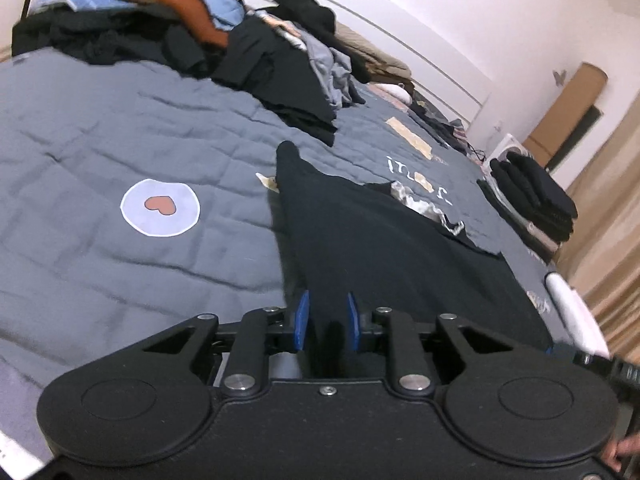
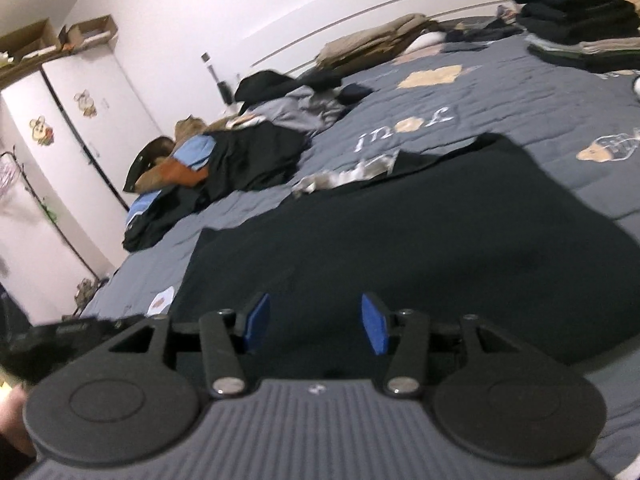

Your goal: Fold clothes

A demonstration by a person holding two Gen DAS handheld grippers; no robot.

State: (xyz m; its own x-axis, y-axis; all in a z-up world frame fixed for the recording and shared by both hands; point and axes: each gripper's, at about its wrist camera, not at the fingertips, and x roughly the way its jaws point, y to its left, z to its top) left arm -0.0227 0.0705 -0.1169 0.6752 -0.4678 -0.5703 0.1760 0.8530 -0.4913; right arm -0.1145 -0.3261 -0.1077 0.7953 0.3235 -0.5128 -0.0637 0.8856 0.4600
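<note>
Left gripper (image 1: pixel 327 322) pinches black garment (image 1: pixel 360 232) edge beside heart patch (image 1: pixel 160 206) for folding; right gripper (image 2: pixel 316 326) parted, empty, above it.

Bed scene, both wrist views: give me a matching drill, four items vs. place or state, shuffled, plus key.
Items:
1. black garment
2. folded stack
3. unfolded pile
4. heart patch

Place or state:
A. heaped at the far side of the bed
B. printed on the grey quilt
C. spread flat just ahead of both grippers
D. piled neatly near the bed's edge

Pairs: 1-C, 2-D, 3-A, 4-B
</note>
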